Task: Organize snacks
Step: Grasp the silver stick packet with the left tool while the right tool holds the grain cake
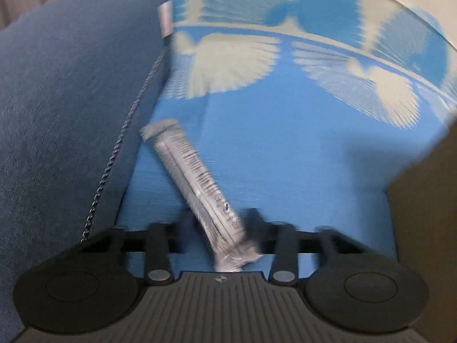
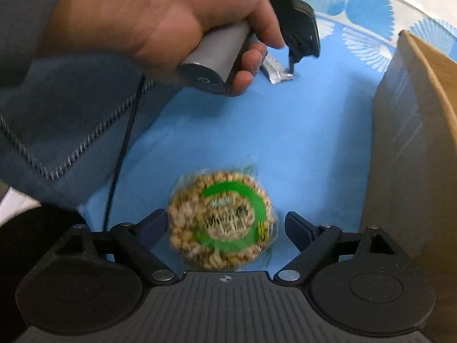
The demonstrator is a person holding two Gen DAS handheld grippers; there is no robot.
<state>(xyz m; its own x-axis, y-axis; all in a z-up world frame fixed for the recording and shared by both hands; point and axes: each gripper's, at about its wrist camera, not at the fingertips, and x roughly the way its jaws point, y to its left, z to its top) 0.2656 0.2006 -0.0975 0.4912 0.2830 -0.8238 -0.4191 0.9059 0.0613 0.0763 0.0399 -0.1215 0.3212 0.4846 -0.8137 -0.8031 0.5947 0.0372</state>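
Note:
A silver stick packet (image 1: 194, 171) lies slanted on the blue cloth (image 1: 300, 157). Its near end sits between the fingers of my left gripper (image 1: 221, 223), whose pads close in against both its sides. The picture is blurred there. In the right wrist view a hand (image 2: 160, 20) holds that left gripper (image 2: 294, 65), its tip down on the silver packet (image 2: 278, 73). My right gripper (image 2: 225, 228) stands open around a round clear-wrapped snack (image 2: 222, 223) with a green ring label, flat on the cloth. A small gap shows by its right finger (image 2: 297, 228).
A brown cardboard box (image 2: 414, 143) rises at the right, also at the right edge of the left wrist view (image 1: 422, 200). A blue-grey sleeve with a stitched edge (image 2: 65, 120) fills the left side (image 1: 71, 114). A black cable (image 2: 120, 157) hangs beside it.

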